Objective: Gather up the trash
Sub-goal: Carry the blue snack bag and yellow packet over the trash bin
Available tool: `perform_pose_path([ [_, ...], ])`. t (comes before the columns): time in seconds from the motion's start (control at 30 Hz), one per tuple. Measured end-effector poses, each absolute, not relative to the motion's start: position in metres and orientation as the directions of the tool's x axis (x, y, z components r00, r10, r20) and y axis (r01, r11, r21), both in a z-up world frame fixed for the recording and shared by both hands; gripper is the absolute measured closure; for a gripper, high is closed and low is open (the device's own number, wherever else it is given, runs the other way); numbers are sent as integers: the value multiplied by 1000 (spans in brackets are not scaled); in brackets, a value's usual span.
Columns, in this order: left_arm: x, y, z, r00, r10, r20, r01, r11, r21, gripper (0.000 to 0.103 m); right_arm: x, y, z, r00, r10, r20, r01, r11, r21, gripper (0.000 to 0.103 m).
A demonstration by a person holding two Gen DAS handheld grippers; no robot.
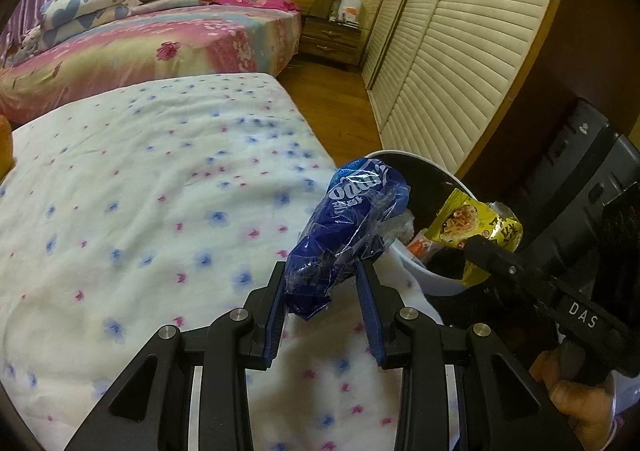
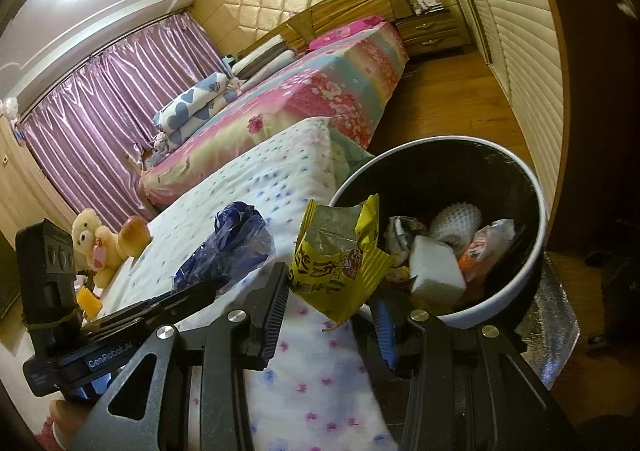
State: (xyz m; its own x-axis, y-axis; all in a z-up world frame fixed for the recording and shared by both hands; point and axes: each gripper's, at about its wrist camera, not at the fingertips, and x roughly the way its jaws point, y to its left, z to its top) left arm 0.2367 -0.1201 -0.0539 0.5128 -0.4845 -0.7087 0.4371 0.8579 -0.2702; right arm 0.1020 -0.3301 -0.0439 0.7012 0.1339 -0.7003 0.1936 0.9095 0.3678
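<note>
Left gripper (image 1: pixel 326 291), black frame with blue pads, is clamped on a crumpled blue-and-clear plastic wrapper (image 1: pixel 348 235). In the left wrist view the wrapper stands up out of the jaws, its top reaching the near rim of the round white bin with black liner (image 1: pixel 416 271), not yet over the opening. Bin sits just off the edge of the white quilt with blue and pink flower print (image 1: pixel 140 211). Right gripper (image 1: pixel 476 245) comes in from the right, pinching a yellow printed snack packet (image 1: pixel 476 227) that hangs over the bin's mouth. A hand (image 1: pixel 576 399) shows at the lower right on its handle.

Right wrist view: right gripper (image 2: pixel 332 299) closed on the lower part of the yellow packet (image 2: pixel 340 263), which sits at the bin's left rim (image 2: pixel 538 187), partly in front of the opening. Inside the bin: a white foam block (image 2: pixel 434 267), a white foam net sleeve (image 2: pixel 460 219), an orange-and-white wrapper (image 2: pixel 484 247) and more scraps, too jumbled to name. Left gripper (image 2: pixel 208 285) at left with the blue wrapper (image 2: pixel 232 247) over the quilt (image 2: pixel 280 179). A cream teddy bear (image 2: pixel 96 243) sits at the quilt's far left end.

Progress, judged: well along. Several pieces binned, both last-seen pieces in hand and at the bin. Left: move both over the opening and release. No other loose trash visible on the quilt, though much of it is hidden behind the grippers.
</note>
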Motion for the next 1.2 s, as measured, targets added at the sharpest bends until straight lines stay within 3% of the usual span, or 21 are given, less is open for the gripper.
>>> perform_pose_path([
  [1.2, 252, -186, -49, 495, -497, -713, 516, 828, -220, 70, 107, -381, -50, 688, 56, -724, 267, 908, 324, 63],
])
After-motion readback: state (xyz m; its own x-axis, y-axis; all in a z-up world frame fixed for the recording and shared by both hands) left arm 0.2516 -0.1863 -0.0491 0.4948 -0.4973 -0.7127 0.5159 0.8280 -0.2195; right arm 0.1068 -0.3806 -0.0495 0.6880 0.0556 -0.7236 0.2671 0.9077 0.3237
